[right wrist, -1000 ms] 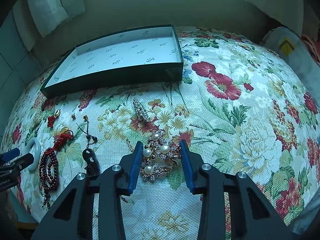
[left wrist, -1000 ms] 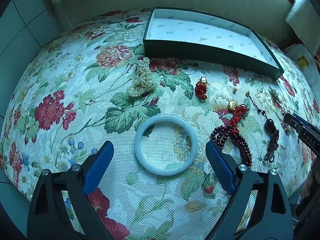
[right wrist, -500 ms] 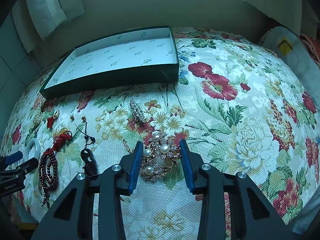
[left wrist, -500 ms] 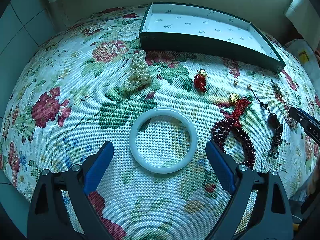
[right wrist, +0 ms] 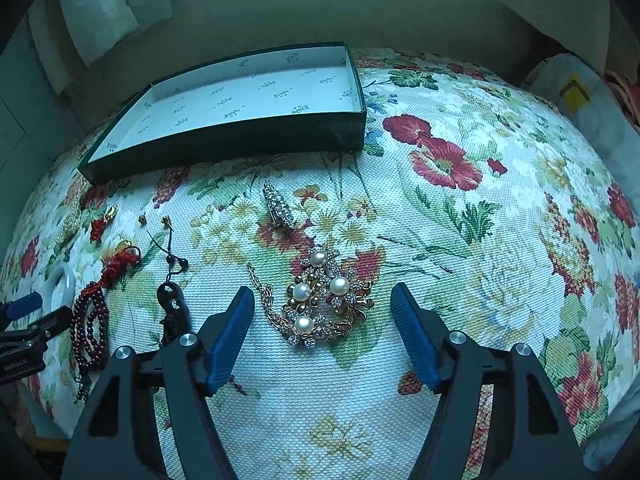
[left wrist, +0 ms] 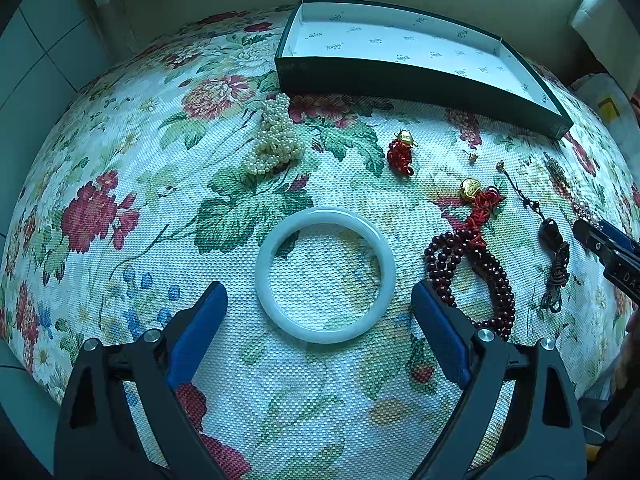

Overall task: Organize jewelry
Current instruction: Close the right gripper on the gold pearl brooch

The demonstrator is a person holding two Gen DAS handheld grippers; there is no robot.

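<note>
Floral cloth (right wrist: 460, 240) bears brooch (right wrist: 324, 300) between parted right gripper (right wrist: 322, 316) fingers.

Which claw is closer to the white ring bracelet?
Left. The left claw is open with the white bangle lying between its fingertips. The right claw is off to the right, open around the pearl brooch.

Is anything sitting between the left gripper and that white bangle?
Nothing visible does. The left gripper is open, and the white bangle lies flat on bare floral cloth between its fingers; the dark bead strand lies off to the right.
</note>
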